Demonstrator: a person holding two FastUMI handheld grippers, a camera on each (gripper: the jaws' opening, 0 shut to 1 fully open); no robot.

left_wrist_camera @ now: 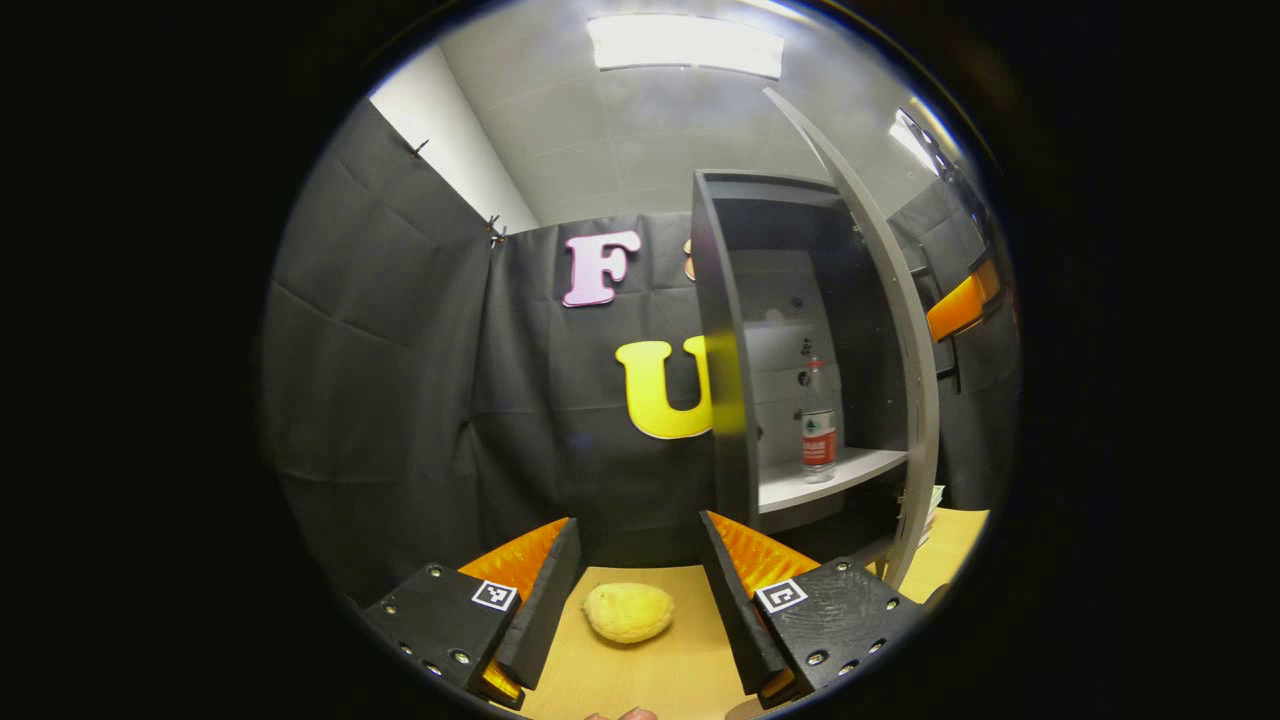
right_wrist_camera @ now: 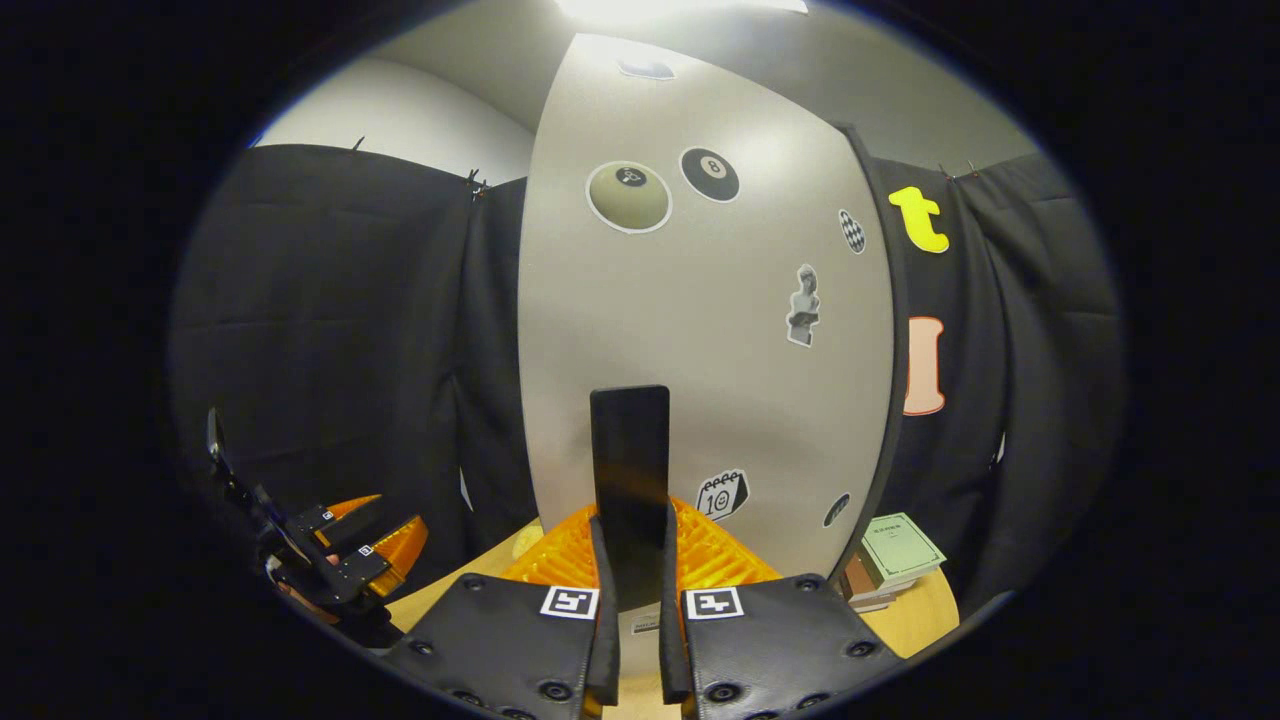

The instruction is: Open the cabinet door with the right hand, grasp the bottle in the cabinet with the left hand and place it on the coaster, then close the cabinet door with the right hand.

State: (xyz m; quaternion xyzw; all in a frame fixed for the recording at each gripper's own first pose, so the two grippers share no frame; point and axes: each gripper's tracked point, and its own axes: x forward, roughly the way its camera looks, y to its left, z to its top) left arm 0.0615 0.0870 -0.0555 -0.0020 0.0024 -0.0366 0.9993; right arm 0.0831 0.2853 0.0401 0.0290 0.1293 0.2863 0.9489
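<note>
Two fluorescent panels glow on the grey ceiling [left_wrist_camera: 620, 140] in my left gripper view, above black cloth walls [left_wrist_camera: 400, 380] pinned along a white wall strip. My left claw [left_wrist_camera: 640, 600] is spread wide and holds nothing, low over the pale wooden tabletop [left_wrist_camera: 640, 680], where a lemon [left_wrist_camera: 628, 612] lies between its fingers. Beyond stands the dark cabinet [left_wrist_camera: 720, 350] with its door [left_wrist_camera: 900, 330] swung open; the water bottle [left_wrist_camera: 818, 425] stands upright on the light shelf [left_wrist_camera: 830, 475] inside, well apart from my left claw. In the right gripper view, my right claw [right_wrist_camera: 638, 600] is pinching the door's dark upright handle [right_wrist_camera: 630, 470], both fingers pressing on it. The door's grey face carries stickers. A stack of books [right_wrist_camera: 895, 560] sits on the tabletop to the right of the door.
</note>
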